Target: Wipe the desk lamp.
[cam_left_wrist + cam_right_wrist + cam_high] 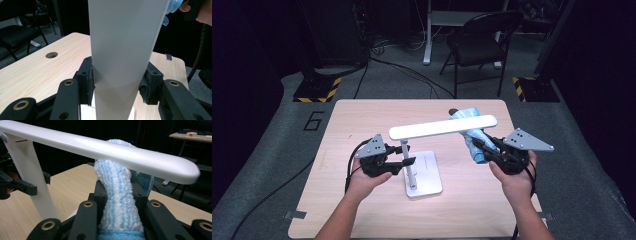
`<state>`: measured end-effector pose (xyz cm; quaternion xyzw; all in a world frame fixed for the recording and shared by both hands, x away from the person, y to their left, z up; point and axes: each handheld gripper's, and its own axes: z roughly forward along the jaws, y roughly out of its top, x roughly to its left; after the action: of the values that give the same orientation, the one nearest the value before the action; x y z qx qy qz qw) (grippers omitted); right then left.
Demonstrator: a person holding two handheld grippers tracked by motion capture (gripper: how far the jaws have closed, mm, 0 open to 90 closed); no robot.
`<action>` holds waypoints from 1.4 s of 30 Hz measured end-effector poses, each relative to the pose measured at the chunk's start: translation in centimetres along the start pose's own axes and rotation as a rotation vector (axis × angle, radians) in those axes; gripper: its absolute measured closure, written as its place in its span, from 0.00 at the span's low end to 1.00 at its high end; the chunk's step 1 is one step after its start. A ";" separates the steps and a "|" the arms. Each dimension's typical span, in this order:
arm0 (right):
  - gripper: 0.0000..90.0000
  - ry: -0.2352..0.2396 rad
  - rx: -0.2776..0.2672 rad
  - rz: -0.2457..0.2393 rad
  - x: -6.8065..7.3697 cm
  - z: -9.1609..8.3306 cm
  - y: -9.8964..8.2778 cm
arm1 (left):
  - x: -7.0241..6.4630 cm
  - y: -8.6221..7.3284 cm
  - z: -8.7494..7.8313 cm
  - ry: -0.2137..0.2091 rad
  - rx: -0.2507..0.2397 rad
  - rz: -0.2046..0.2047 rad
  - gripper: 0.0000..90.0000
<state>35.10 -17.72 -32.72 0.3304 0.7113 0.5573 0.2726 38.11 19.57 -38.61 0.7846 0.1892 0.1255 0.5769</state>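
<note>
A dark room with grey carpet surrounds the desk (pixel 362 115), a pale wood-grain top with rounded corners and a round cable hole (pixel 51 55) near one corner. Beyond its far edge stand a black folding chair (pixel 479 42) and two stand bases edged in yellow-and-black hazard stripes (pixel 317 90); a "6" is marked on the floor by the far left corner.

The desk lamp (pixel 442 126) sits about midway along the near half of the desk: a flat square white base, a slim upright post, and a long rounded bar head, smooth and matt (it looks like plastic), slanting up toward the far right corner.

The left gripper (pixel 404 160) is clamped on the lamp's post, its black pads (pixel 90 82) pressed against both sides of the white stem. The right gripper (pixel 477 145) pinches a fluffy light-blue cloth (pixel 120 202), looped terry in blue and white, bunched into a roll. The cloth rises under the lamp head near the right edge, touching its underside.
</note>
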 end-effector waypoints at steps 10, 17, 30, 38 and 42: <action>0.80 -0.043 0.003 0.018 -1.4 -0.6 -0.3 | 0.1 0.0 0.0 -0.001 -0.002 -0.004 0.59; 0.80 -0.064 0.004 0.030 -2.2 -0.9 -0.3 | 0.0 0.0 0.0 0.000 -0.001 -0.003 0.59; 0.80 -0.039 0.004 0.036 -2.8 -1.2 -0.5 | 0.2 0.0 -0.1 -0.010 0.004 0.000 0.59; 0.80 0.083 0.011 -0.022 -1.8 -0.5 0.0 | 0.3 0.0 0.0 -0.024 0.001 0.003 0.59; 0.80 0.134 0.005 -0.022 -1.7 -0.4 0.1 | 0.7 0.0 -0.2 -0.044 0.008 0.006 0.59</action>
<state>35.92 -19.25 -32.45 0.2854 0.7329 0.5733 0.2296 38.62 20.06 -38.57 0.7900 0.1743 0.1092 0.5776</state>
